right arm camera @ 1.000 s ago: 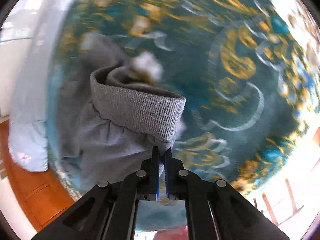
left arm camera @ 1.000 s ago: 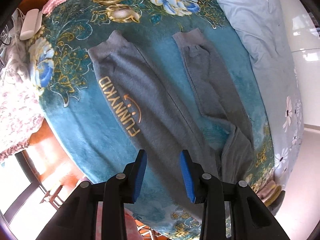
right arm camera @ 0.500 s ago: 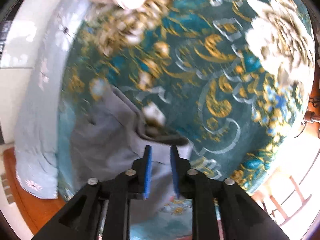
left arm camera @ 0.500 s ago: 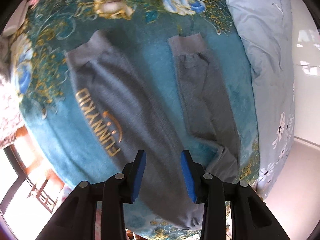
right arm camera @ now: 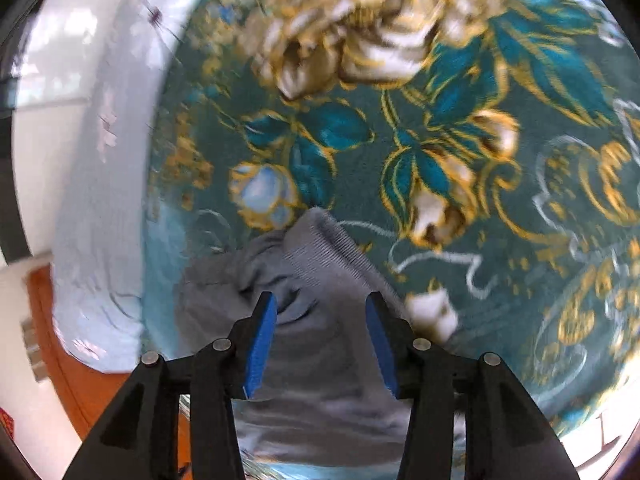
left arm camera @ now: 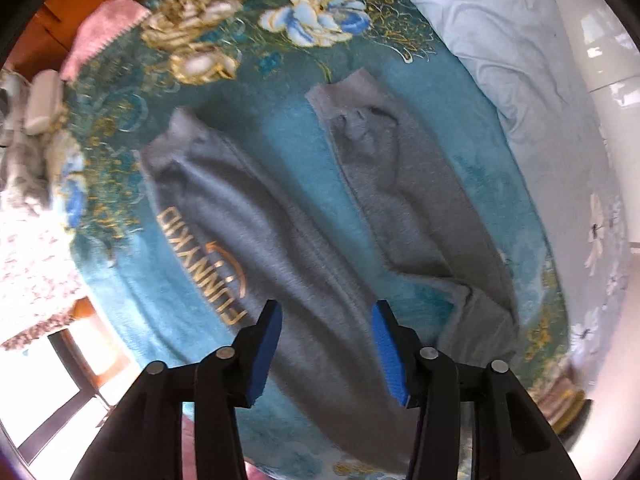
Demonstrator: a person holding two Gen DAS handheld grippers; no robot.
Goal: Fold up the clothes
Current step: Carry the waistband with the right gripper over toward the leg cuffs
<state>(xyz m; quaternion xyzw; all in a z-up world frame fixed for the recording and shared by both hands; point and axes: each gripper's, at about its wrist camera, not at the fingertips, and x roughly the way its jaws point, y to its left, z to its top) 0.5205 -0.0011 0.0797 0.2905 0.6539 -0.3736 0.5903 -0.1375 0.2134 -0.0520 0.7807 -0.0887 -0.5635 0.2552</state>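
Grey sweatpants [left arm camera: 288, 236] with gold "FUNNYKID" lettering lie spread on a teal floral blanket [left arm camera: 120, 288], legs apart and pointing away. My left gripper [left arm camera: 326, 350] is open and empty, hovering above the near end of the lettered leg. In the right wrist view the pants' ribbed waistband [right arm camera: 328, 248] lies rumpled on the blanket. My right gripper [right arm camera: 320, 344] is open and empty, just above that fabric.
A pale blue floral quilt [left arm camera: 540, 64] lies along the right of the blanket; it also shows in the right wrist view [right arm camera: 104, 184]. A pink cloth [left arm camera: 100, 40] and a white object [left arm camera: 42, 100] sit at the far left. Orange wooden floor [right arm camera: 76, 352] borders the bed.
My right gripper has opened and let go of the waistband, which now lies on the blanket. My left gripper stayed open and shifted a little over the lettered leg.
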